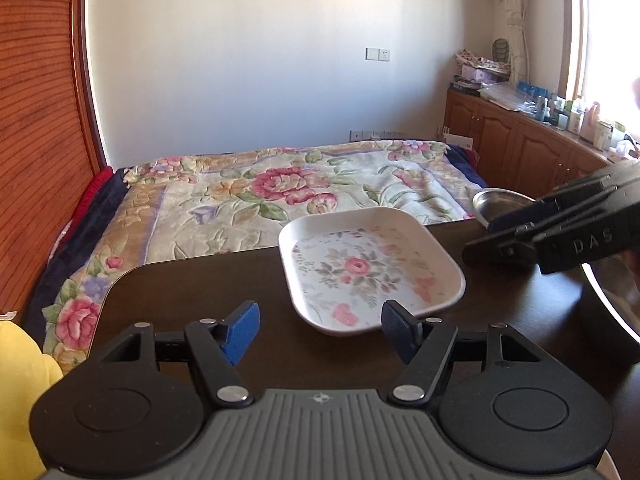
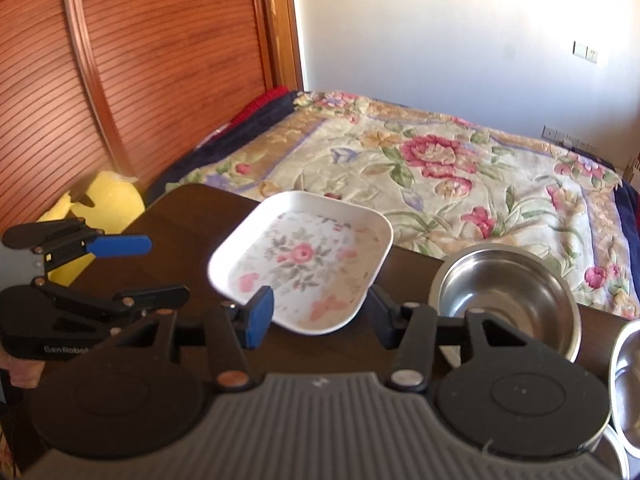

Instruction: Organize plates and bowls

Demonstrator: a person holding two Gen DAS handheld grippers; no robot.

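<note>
A white square plate with a pink flower pattern [image 1: 368, 268] [image 2: 304, 260] lies on the dark table [image 1: 192, 292]. My left gripper [image 1: 320, 332] is open and empty just in front of the plate's near edge; it also shows from the side in the right wrist view [image 2: 132, 272]. My right gripper [image 2: 320, 316] is open at the plate's near rim, holding nothing; it shows in the left wrist view [image 1: 492, 240]. A steel bowl [image 2: 504, 300] [image 1: 500, 202] stands right of the plate. A second steel bowl's rim [image 2: 624, 380] [image 1: 612, 300] shows at the far right.
A bed with a floral blanket [image 1: 280, 192] lies beyond the table's far edge. A ribbed wooden wardrobe door [image 2: 140, 60] stands at the left, with a yellow plush toy [image 2: 104, 200] by the table's left corner. Wooden cabinets with clutter [image 1: 540, 140] line the right wall.
</note>
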